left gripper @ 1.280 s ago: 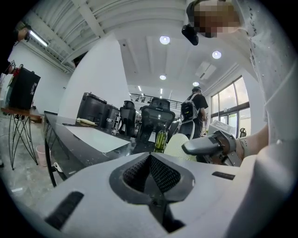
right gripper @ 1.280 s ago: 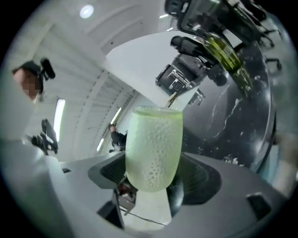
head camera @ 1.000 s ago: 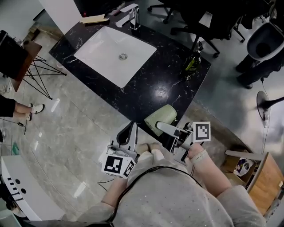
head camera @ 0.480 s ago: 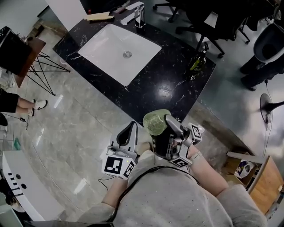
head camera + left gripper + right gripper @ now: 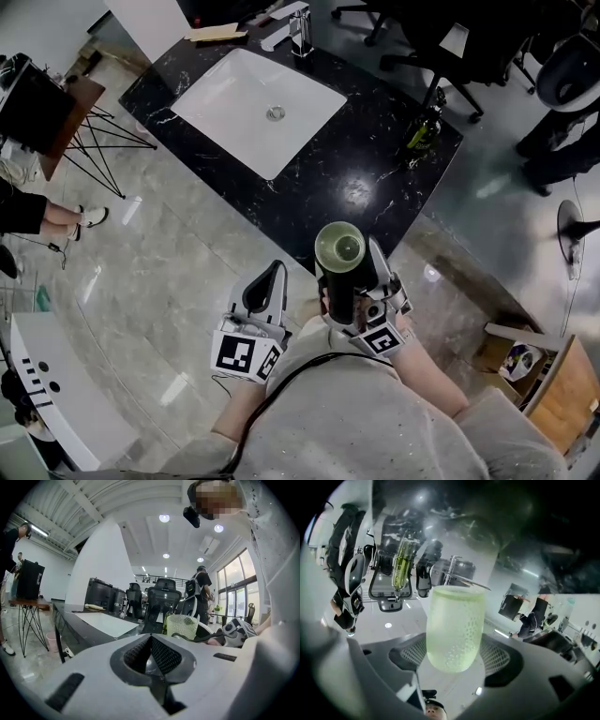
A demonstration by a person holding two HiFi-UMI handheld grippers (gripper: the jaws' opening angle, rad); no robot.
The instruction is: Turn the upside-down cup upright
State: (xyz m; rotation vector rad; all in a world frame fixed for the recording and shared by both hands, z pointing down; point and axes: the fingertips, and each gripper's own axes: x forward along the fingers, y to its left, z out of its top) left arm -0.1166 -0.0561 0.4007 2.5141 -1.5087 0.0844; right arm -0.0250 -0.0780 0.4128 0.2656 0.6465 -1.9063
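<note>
The right gripper (image 5: 454, 654) clamps the green cup (image 5: 339, 247) by the counter's (image 5: 323, 183) near edge. From above, the cup hides its jaws. The left gripper (image 5: 152, 654) is closed and empty.

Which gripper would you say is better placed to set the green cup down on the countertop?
Right. The right gripper clamps the green cup, mouth up, near the black countertop's edge. The left gripper is shut on nothing, back by the person's body.
</note>
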